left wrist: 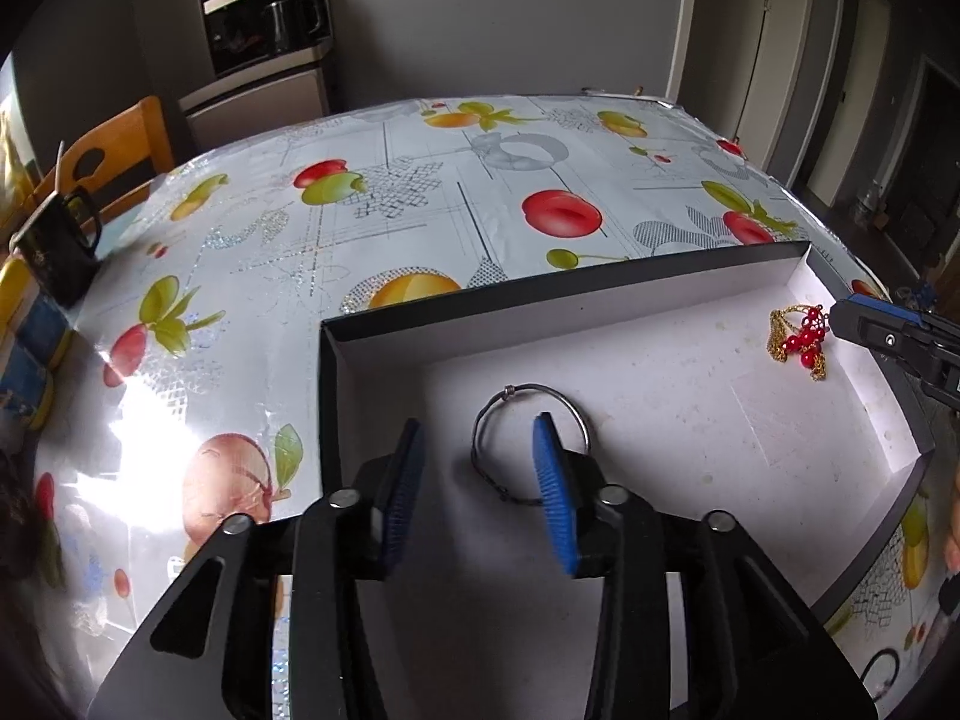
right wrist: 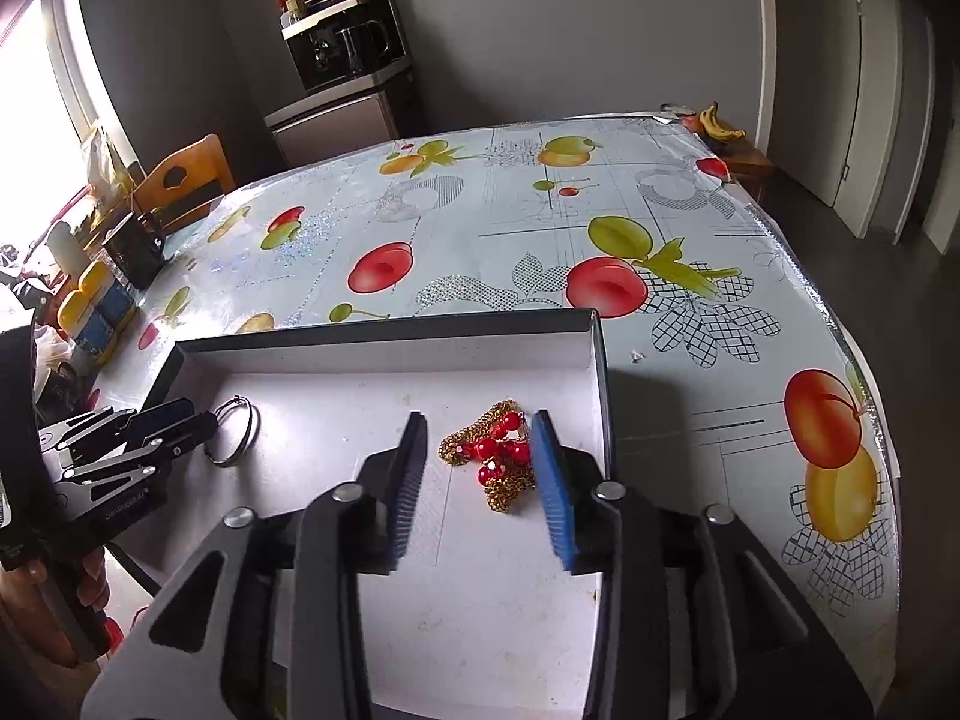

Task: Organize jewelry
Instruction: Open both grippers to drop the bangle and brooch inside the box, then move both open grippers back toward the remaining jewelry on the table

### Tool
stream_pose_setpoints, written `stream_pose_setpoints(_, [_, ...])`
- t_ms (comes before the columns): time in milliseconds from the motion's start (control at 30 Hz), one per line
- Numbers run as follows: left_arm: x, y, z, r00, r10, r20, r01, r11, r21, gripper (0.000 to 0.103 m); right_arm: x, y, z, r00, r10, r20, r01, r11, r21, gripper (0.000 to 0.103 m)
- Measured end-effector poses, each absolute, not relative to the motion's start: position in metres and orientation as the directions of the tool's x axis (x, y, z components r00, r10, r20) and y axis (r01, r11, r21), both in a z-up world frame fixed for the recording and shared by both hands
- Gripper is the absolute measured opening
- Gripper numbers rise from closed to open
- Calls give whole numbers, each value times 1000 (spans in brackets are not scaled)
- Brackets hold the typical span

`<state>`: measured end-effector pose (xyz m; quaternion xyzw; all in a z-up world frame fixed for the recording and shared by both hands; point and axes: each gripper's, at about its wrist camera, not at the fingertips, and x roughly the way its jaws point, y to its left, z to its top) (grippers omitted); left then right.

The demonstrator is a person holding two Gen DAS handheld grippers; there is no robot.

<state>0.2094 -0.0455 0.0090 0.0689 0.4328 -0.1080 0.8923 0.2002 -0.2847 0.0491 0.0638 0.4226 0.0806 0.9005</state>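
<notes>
Nearest you, your left gripper (left wrist: 480,468) stands with its two blue ribbed pads parted about halfway and pressing on nothing. One thin silver wire bangle (left wrist: 528,444) lies flat on the white floor of the box (left wrist: 384,336) between and just beyond the fingertips; the right-hand pad (left wrist: 555,480) overlaps its rim in the view, and you cannot tell whether it touches. Your right gripper (right wrist: 480,462) is likewise parted about halfway and grips nothing. One gold chain with red beads (right wrist: 498,456) lies in a loose heap on the box floor between its pads, close to the right-hand one. About seven red beads can be counted.

Both pieces sit in the same shallow, black-sided box, the bangle near its left end and the chain near its right wall. From the right wrist view, faint pale lettering runs along your left gripper's body, too small to read.

The box rests on one table with a glossy fruit-print cloth (right wrist: 600,210). At the table's left edge stand two yellow-lidded blue containers (right wrist: 99,312) and, beyond them, one black mug (right wrist: 135,249) with a pale mark you cannot read. One wooden chair (right wrist: 192,177) stands behind the mug. Farther off, a bunch of bananas (right wrist: 717,123) lies past the far right corner, and one black coffee machine (right wrist: 345,39) sits on a grey cabinet against the wall.
</notes>
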Motion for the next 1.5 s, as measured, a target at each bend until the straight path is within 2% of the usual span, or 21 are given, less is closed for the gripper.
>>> stream_pose_setpoints(33, [206,-44,13,608,-134,-783,251,968,29,51,196,-286,53,635,205,-745,-92,977,191,49])
stream_pose_setpoints(167, [185,-35,32,647,-144,-749,246,969,27,81,169,-294,75,687,226,-691,-108,972,210,90])
stream_pose_setpoints(233, [172,-31,38,662,-144,-735,250,968,36,87,152,-297,84,710,205,-674,-108,977,184,97])
stream_pose_setpoints(300, [158,-25,42,667,-145,-730,247,969,33,91,137,-299,90,723,170,-669,-93,984,150,98])
stream_pose_setpoints(500, [99,1,43,689,-159,-707,248,968,25,93,78,-299,96,743,105,-661,-96,994,50,98])
stream_pose_setpoints(767, [42,19,29,674,-189,-714,263,965,-8,95,23,-297,80,748,132,-650,-113,991,72,98])
stream_pose_setpoints(967, [16,19,17,663,-190,-724,279,960,4,95,-3,-289,59,716,132,-685,-153,988,30,98])
stream_pose_setpoints(1267, [-12,7,-1,640,-200,-742,329,944,29,95,-29,-289,29,651,187,-735,-200,977,72,98])
stream_pose_setpoints(1500, [-13,2,-12,607,-226,-762,363,932,12,95,-34,-280,16,620,182,-763,-260,966,20,98])
